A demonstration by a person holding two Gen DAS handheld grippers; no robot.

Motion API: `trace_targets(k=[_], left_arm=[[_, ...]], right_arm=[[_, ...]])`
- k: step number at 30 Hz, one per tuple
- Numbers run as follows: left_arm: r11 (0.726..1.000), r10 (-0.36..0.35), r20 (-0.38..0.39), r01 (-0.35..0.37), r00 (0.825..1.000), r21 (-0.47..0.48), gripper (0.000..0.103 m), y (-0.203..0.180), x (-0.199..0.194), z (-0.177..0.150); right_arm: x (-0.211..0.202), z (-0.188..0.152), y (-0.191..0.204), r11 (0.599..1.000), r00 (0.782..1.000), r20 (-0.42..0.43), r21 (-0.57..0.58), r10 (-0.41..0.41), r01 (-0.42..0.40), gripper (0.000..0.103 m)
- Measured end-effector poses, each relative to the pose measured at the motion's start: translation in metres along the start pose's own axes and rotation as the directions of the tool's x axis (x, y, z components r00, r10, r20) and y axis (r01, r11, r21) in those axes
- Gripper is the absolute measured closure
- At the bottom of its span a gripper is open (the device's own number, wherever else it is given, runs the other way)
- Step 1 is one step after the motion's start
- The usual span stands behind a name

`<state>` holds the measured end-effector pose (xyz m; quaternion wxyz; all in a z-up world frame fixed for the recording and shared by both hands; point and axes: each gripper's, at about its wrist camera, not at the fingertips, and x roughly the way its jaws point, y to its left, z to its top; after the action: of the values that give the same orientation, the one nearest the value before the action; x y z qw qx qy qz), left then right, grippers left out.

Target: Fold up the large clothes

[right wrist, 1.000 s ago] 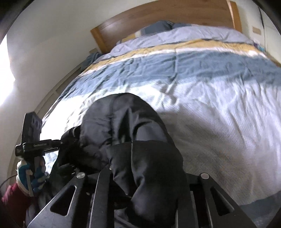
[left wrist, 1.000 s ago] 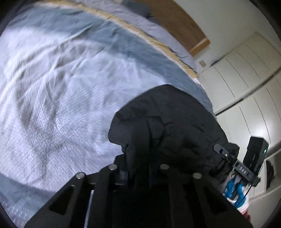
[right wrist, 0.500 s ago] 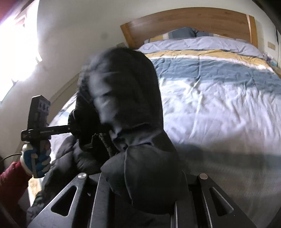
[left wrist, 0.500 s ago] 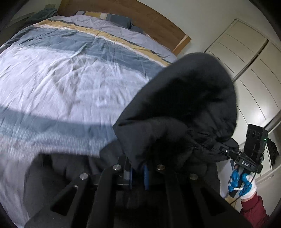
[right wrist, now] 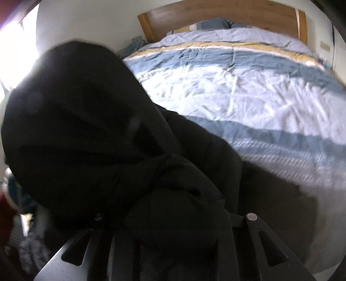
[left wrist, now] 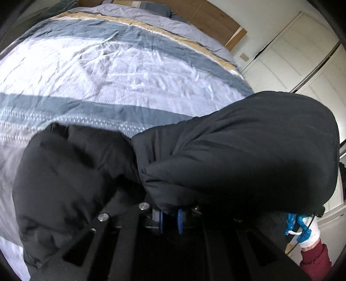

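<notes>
A black padded jacket hangs bunched in the air in front of both cameras, above the near end of the bed. My left gripper is shut on a fold of it; the fabric covers the fingertips. In the right wrist view the jacket fills the left and centre, and my right gripper is shut on another bunch of it, fingertips buried in cloth. The gloved right hand shows at the lower right of the left wrist view.
The bed has a blue, white and yellow striped cover and a wooden headboard with pillows at the far end. White wardrobe doors stand to the right of the bed. A bright window is on the left.
Both grippers have lifted the jacket off the bed and pulled it back toward the near end. The cameras now look further up the bed, and the jacket hangs closer to the lenses.
</notes>
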<state>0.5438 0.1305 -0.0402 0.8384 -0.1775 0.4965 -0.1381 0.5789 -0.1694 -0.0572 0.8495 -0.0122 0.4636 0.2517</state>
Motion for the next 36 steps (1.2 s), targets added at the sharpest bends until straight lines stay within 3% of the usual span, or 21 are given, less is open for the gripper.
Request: trace_targets(k=[5,13,19,23,31,36], left_arm=[[0.998,0.051,-0.008,-0.050,0.999,0.042,0.095,-0.010,0.020,0.013],[0.996,0.073,-0.038,-0.071,0.997,0.045,0.094,0.000,0.018,-0.006],[0.978,0.193,-0.059,-0.187,0.979,0.098,0.092,-0.016,0.035,-0.007],[0.978,0.190,-0.038,-0.186,0.981,0.098,0.091,-0.017,0.027,-0.016],[0.968,0.220,-0.029,-0.214,0.975,0.134,0.080,-0.028,0.008,-0.029],[0.968,0.219,-0.026,-0.214,0.975,0.130,0.075,-0.031,-0.002,-0.037]], right_arm=[[0.008,0.006,-0.009,0.997,0.997,0.022,0.003,-0.079,0.079,0.082],[0.012,-0.007,-0.006,0.999,0.999,0.011,-0.017,-0.049,0.049,0.081],[0.025,0.002,-0.001,0.992,0.992,-0.024,-0.009,-0.125,0.125,0.081],[0.022,-0.001,0.004,0.991,0.991,-0.020,0.002,-0.132,0.132,0.080],[-0.002,-0.010,0.016,0.991,0.991,-0.005,-0.023,-0.132,0.132,0.058],[-0.014,-0.015,0.020,0.990,0.990,0.004,-0.031,-0.139,0.139,0.056]])
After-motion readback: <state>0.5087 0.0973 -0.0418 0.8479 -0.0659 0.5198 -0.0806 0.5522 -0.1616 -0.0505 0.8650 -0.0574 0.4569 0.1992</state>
